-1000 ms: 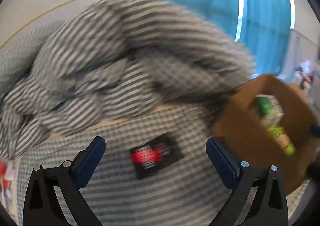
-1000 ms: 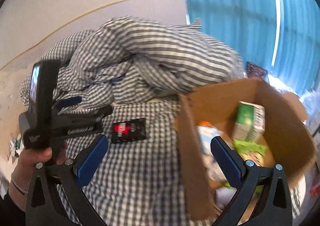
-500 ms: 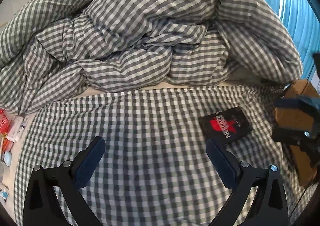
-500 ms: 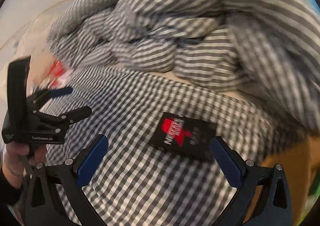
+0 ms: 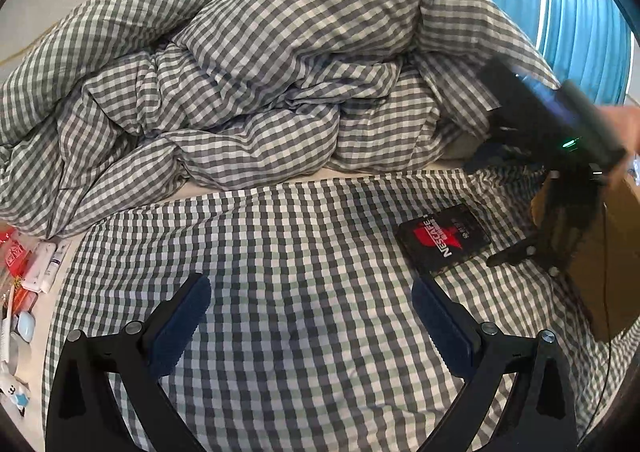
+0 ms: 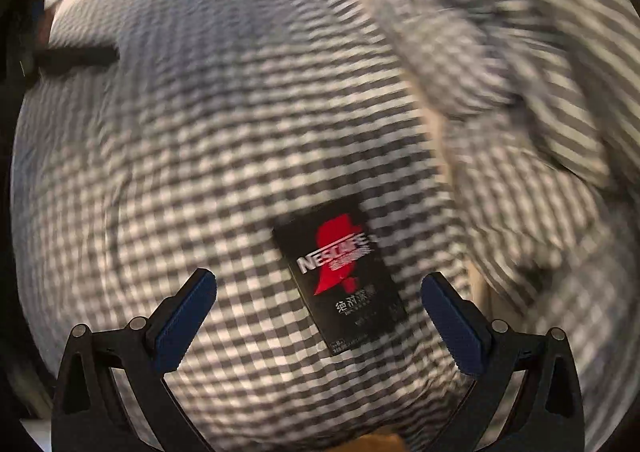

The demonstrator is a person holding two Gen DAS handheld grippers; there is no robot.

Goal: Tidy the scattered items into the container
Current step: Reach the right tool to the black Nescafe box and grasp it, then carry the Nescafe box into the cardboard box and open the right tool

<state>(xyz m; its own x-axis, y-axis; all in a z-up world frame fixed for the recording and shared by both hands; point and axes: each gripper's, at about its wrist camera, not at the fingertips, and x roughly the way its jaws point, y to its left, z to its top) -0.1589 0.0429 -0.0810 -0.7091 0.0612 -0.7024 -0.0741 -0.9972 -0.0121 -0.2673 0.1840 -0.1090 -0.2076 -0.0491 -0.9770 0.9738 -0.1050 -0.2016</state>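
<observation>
Both pairs of blue-padded fingers are spread wide, nothing between them. Left gripper [image 5: 310, 326] hangs over the flat grey-and-white gingham sheet [image 5: 280, 252], pads clear of any item. Right gripper [image 6: 320, 316] sits low over the flat black Nescafé coffee packet with a red logo [image 6: 340, 276]; in the right wrist view the packet lies between the two pads, nearer the 3 o'clock pad, no contact visible (the frame is motion-blurred, so take fine detail loosely).

From the left wrist view the same packet [image 5: 444, 240] lies flat on the sheet at about 2 o'clock of the left gripper's fingers. The right gripper's black body [image 5: 552, 171] comes in from 3 o'clock, blurred, its tips just beside the packet's far edge. Brown cardboard box [image 5: 608, 260] stands at the 3 o'clock edge, behind that gripper; its inside is not visible.

Crumpled gingham duvet [image 5: 260, 71] is heaped across 10 to 1 o'clock, behind the flat sheet. Blue curtain [image 5: 560, 11] at 1 o'clock. Small loose items in white and red [image 5: 28, 264] lie off the sheet's edge at 9 o'clock, too small to identify.
</observation>
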